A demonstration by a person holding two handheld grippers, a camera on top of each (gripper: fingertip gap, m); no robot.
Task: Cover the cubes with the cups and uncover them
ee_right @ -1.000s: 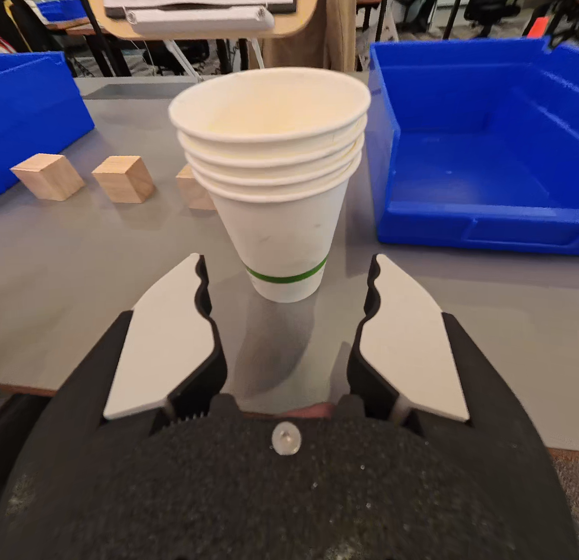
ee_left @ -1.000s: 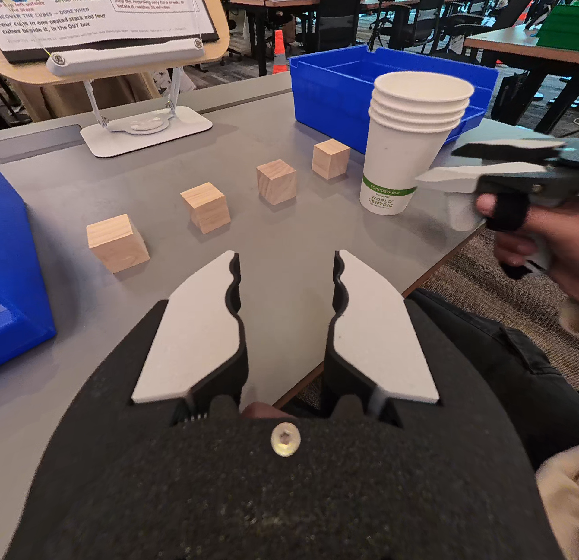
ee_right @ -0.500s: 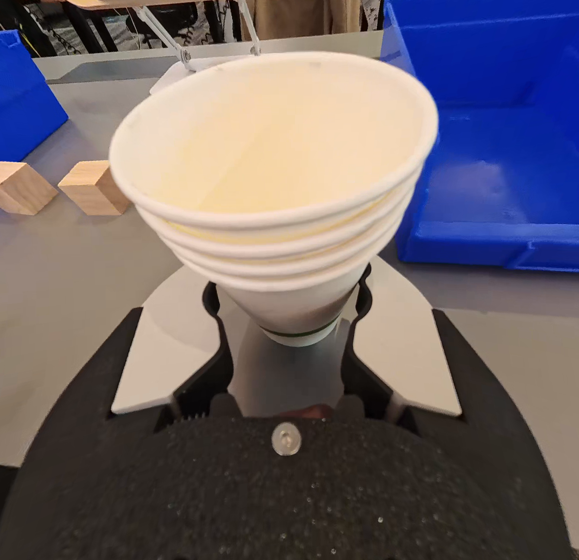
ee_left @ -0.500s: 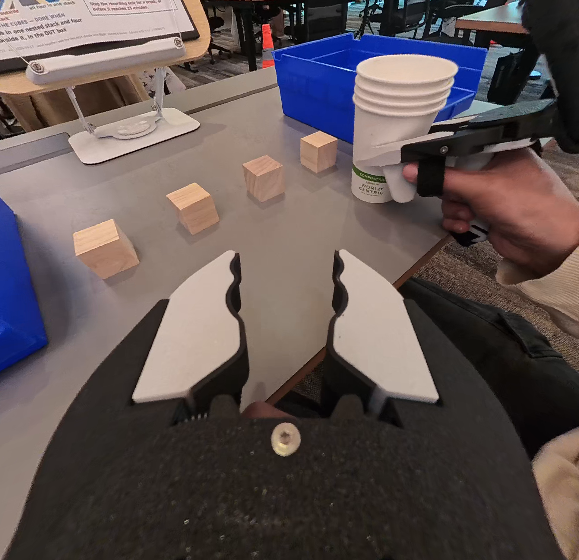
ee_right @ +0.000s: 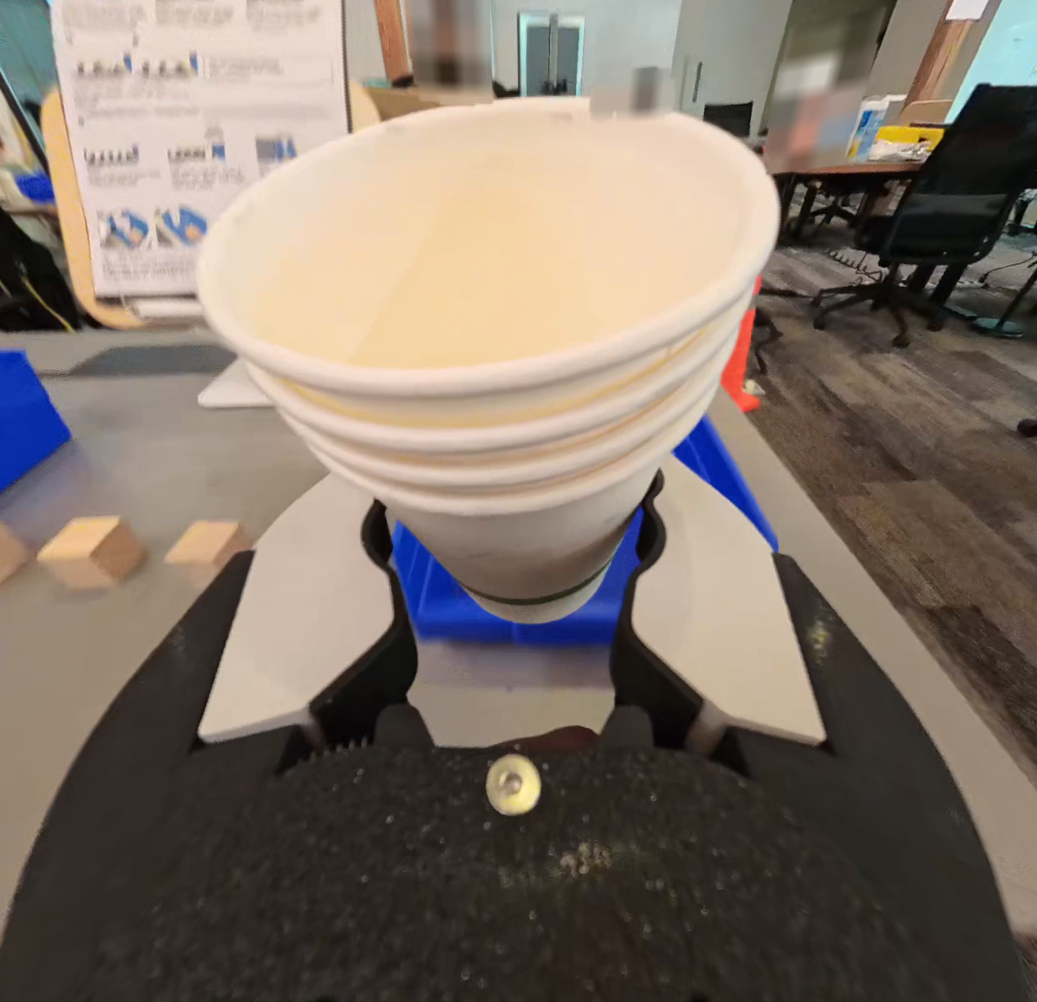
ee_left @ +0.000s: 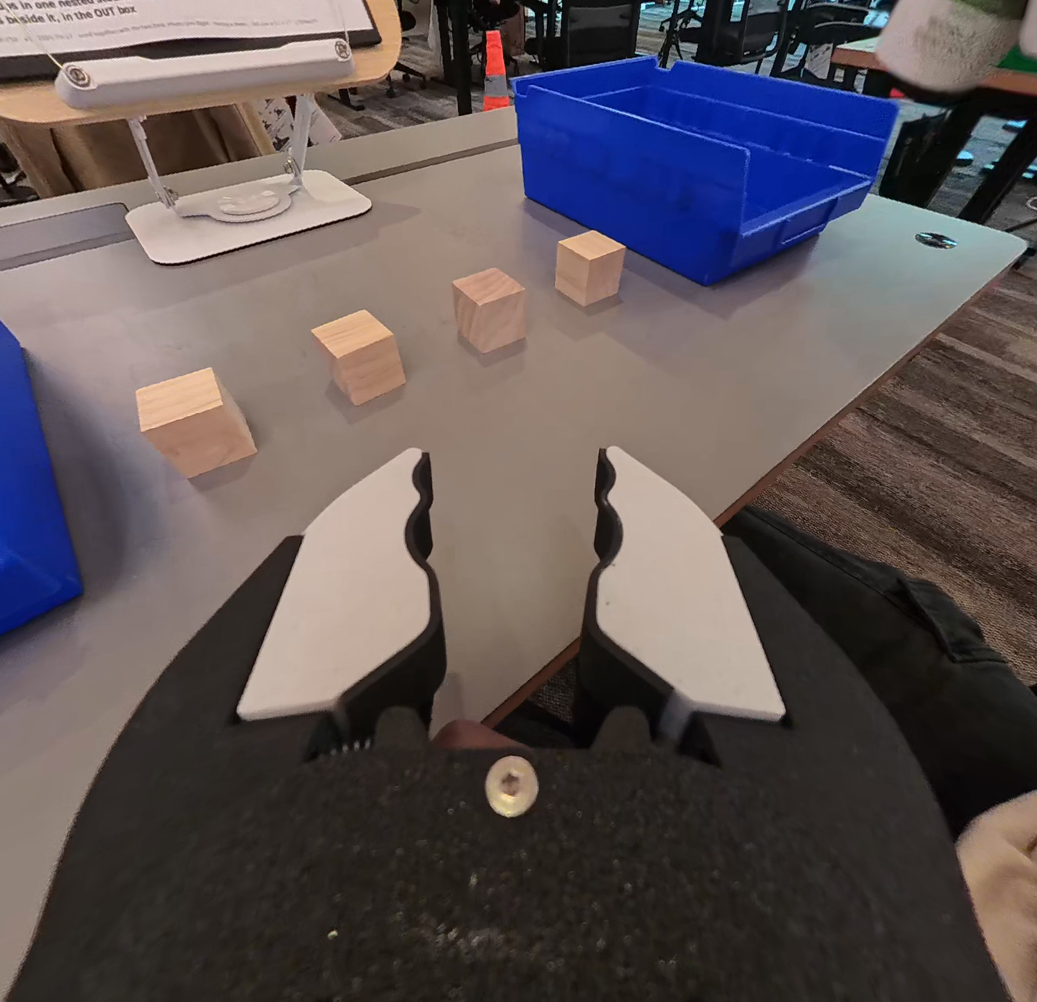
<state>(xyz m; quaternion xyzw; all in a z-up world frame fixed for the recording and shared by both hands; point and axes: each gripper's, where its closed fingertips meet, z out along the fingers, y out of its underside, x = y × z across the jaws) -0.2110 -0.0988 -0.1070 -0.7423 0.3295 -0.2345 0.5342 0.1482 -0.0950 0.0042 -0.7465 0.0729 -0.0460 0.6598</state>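
Right gripper (ee_right: 513,532) clamps the nested stack of four white paper cups (ee_right: 488,324) aloft; left gripper (ee_left: 513,504) gapes empty. Risk: the tapered stack slips, or cups stick together over the wooden cubes (ee_left: 359,355).

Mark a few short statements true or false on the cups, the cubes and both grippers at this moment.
1. The right gripper is clamped on the stack of cups. True.
2. The left gripper holds a cube. False: it is open, with nothing between its fingers.
3. Four wooden cubes lie uncovered on the grey table. True.
4. The stack of cups stands on the table. False: it is lifted clear of it, upright in the right gripper.
5. A cube lies inside the blue bin. False: no cube shows in it.
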